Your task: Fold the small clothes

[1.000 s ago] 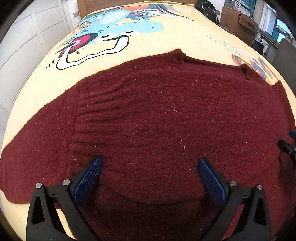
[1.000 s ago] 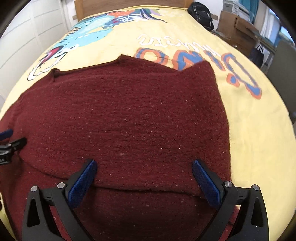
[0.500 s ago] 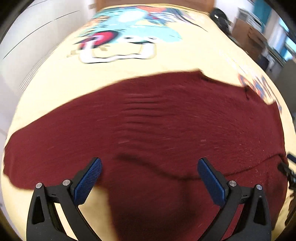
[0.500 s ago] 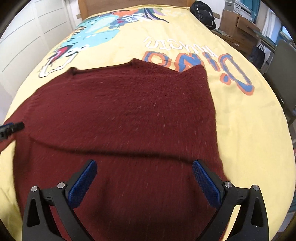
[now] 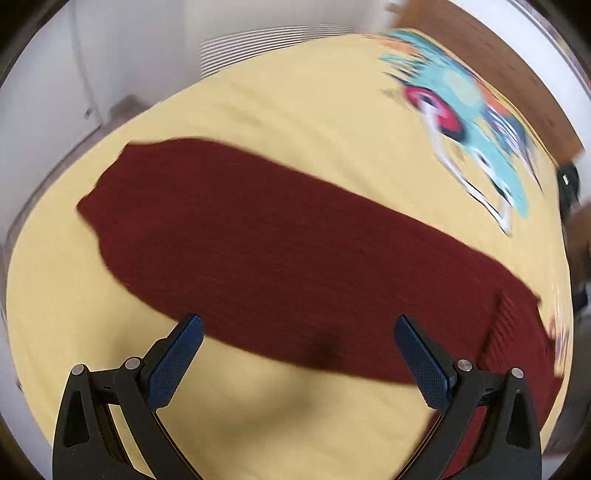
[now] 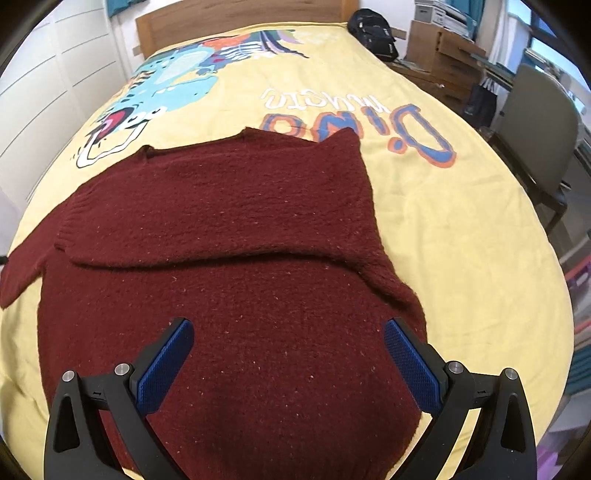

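A dark red knitted sweater (image 6: pixel 236 258) lies flat on the yellow bedspread (image 6: pixel 461 229). One sleeve is folded across its body, leaving a fold edge across the middle. The other sleeve (image 5: pixel 258 240) stretches out to the left in the blurred left wrist view. My left gripper (image 5: pixel 299 328) is open and empty, above the near edge of that sleeve. My right gripper (image 6: pixel 288 332) is open and empty, above the sweater's lower body.
The bedspread carries a blue dinosaur print (image 6: pixel 166 85) and lettering (image 6: pixel 354 118). A wooden headboard (image 6: pixel 236 18) is at the far end. A black bag (image 6: pixel 373 33), wooden furniture (image 6: pixel 439 55) and a chair (image 6: pixel 539 133) stand to the right of the bed. A white wall (image 5: pixel 110 55) is on the left.
Both grippers have drawn back from the sweater. The left gripper has swung left and now faces the outstretched sleeve. The sweater lies still with one sleeve folded over.
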Demonstrator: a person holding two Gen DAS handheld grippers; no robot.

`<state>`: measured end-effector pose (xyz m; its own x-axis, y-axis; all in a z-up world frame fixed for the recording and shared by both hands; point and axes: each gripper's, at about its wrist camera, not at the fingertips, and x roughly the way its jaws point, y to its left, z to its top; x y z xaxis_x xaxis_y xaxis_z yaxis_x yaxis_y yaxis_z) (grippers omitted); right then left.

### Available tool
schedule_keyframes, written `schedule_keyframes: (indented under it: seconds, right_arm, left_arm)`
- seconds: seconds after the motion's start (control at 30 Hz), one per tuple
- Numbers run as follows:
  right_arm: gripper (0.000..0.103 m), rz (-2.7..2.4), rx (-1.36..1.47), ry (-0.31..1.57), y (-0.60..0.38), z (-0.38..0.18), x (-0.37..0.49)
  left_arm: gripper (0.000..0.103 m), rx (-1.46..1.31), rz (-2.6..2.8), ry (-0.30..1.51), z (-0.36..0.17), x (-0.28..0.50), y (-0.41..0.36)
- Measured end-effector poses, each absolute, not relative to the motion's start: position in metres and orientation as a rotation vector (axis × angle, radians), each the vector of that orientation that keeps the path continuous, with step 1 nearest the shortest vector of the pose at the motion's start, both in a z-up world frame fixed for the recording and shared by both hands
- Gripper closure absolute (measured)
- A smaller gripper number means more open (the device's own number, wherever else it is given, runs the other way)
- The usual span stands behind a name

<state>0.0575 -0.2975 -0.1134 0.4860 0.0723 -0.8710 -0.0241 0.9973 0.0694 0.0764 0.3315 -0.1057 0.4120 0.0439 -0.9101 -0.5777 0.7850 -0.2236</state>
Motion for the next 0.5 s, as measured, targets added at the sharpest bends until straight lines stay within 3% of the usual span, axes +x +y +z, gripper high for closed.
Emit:
schedule_keyframes:
  seconds: [0.23,0.5]
  right_arm:
    - [0.0,0.043,0.032,1.084,-0.293,-0.119,0.06]
    - [0.0,0.041,0.034,1.101,-0.29,-0.12,0.06]
  left_arm:
    - [0.001,-0.663,0.585,1.116,-0.135,0.074,0.402]
    - [0.004,-0.678,0.57,1.15,-0.152,0.079,0.417]
